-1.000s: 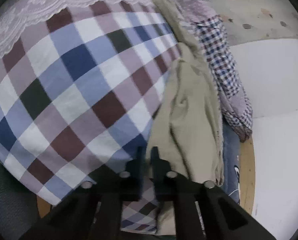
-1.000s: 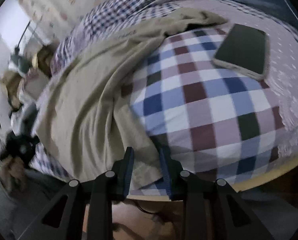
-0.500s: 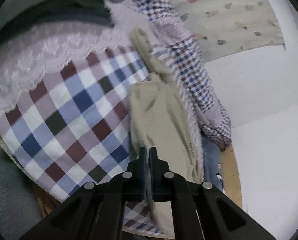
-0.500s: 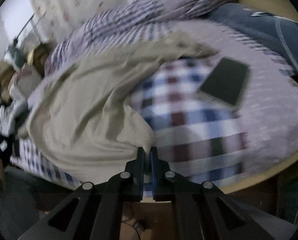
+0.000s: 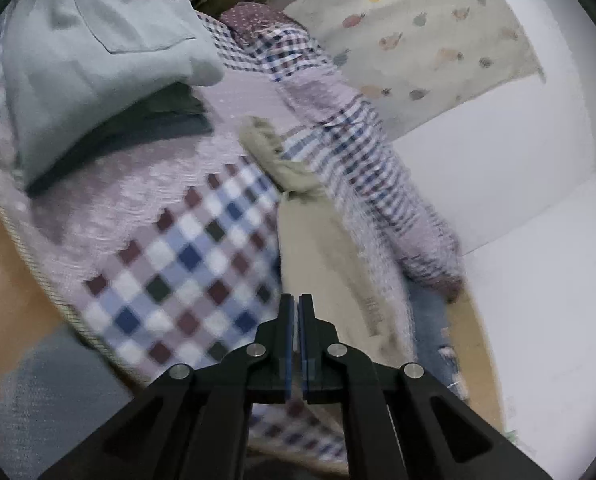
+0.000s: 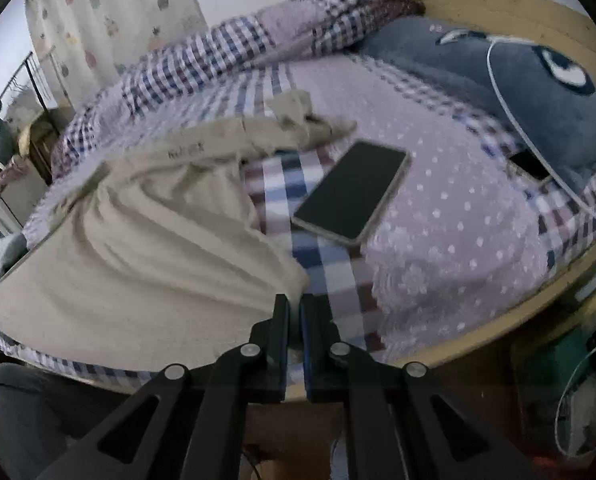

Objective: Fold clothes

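Tools both pinch the beige garment [image 6: 146, 240] lying across the checked bed [image 6: 457, 220]: we see the left tool [image 5: 296, 308] clamped at one near corner, the right tool [image 6: 294, 308] at another, cloth stretching lengthwise away from both toward the far bedding.

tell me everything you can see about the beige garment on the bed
The beige garment looks like soft, creased cotton, plain apart from small dark lettering. It lies spread over the checked bedspread, one narrow twisted end trailing toward the phone. The right gripper is shut on its near edge; the left gripper looks shut on another edge.
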The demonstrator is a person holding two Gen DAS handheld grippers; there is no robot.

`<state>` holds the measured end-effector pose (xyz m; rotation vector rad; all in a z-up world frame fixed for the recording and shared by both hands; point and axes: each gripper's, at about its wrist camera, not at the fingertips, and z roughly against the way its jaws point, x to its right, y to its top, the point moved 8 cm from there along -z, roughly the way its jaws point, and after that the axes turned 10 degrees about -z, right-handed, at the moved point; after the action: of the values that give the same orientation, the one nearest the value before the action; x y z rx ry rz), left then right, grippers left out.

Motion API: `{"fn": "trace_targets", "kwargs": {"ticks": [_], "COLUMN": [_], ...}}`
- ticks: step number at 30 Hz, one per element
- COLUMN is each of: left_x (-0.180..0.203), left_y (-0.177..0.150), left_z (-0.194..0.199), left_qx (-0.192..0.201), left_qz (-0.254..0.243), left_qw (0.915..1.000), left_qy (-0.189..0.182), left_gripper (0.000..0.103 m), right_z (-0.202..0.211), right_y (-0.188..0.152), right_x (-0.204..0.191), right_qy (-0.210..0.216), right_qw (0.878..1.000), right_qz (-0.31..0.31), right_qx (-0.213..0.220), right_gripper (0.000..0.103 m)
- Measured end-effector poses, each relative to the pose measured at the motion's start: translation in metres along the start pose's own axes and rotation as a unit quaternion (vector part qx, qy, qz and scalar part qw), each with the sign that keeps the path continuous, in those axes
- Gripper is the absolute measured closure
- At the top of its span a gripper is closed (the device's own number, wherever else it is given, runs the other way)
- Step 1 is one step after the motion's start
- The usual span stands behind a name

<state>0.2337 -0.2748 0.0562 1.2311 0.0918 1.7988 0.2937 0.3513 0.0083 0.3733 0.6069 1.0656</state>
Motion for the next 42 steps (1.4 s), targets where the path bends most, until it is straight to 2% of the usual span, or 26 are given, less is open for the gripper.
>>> {"fn": "trace_targets", "kwargs": {"ticks": [4,8,14,16,18,19,20,21,23,26,29,34,39,42], "left_x": [-0.013,-0.025,-0.039,-0.037,-0.033,-0.030,-0.027,-0.021,-0.005,0.022,0.051,0.095,0.137,0.157], "left_y": [-0.004,-0.007,-0.003,0.002,0.006,0.009,0.011,0.012,0.015,0.018,0.021,0.021,0.023,0.023], "left_z": [0.007,0.013,0.028,0.031,0.030,0.029,0.028,0.026,0.022,0.012,-0.005,-0.043,-0.100,-0.142], "left_qx": [-0.010,-0.014,-0.016,-0.012,-0.012,-0.013,-0.015,-0.017,-0.017,-0.020,-0.030,-0.051,-0.058,-0.069], "left_qz": [0.008,0.015,0.012,0.005,-0.003,-0.008,-0.013,-0.018,-0.035,-0.062,-0.094,-0.134,-0.166,-0.166], "left_qw": [0.9996,0.9984,0.9962,0.9966,0.9968,0.9968,0.9969,0.9974,0.9983,0.9978,0.9951,0.9892,0.9834,0.9818], "left_qy": [0.024,0.053,0.085,0.081,0.079,0.079,0.076,0.067,0.042,0.012,-0.008,-0.027,-0.045,-0.063], "left_gripper": [0.102,0.102,0.102,0.102,0.097,0.090,0.075,0.067,0.045,0.025,0.020,0.018,0.018,0.018], "right_z": [-0.006,-0.003,0.010,0.011,0.010,0.010,0.009,0.009,0.007,0.002,-0.005,-0.023,-0.048,-0.064], "right_y": [-0.007,-0.005,0.009,0.011,0.014,0.016,0.017,0.018,0.021,0.025,0.030,0.043,0.063,0.082], "right_x": [-0.007,0.001,0.006,0.002,-0.004,-0.009,-0.012,-0.016,-0.026,-0.040,-0.056,-0.079,-0.114,-0.137], "right_qy": [-0.003,-0.025,0.019,0.031,0.040,0.047,0.051,0.057,0.069,0.086,0.097,0.108,0.099,0.093], "right_qw": [1.000,1.000,0.998,0.998,0.997,0.997,0.996,0.996,0.996,0.994,0.994,0.993,0.993,0.991], "right_qz": [0.017,0.004,-0.046,-0.047,-0.046,-0.044,-0.043,-0.041,-0.037,-0.030,-0.019,-0.003,0.050,0.088], "right_qx": [-0.018,-0.008,0.030,0.038,0.046,0.050,0.051,0.052,0.054,0.054,0.050,0.045,0.045,0.042], "right_gripper": [0.094,0.090,0.078,0.072,0.067,0.064,0.063,0.062,0.062,0.062,0.062,0.059,0.059,0.059]}}
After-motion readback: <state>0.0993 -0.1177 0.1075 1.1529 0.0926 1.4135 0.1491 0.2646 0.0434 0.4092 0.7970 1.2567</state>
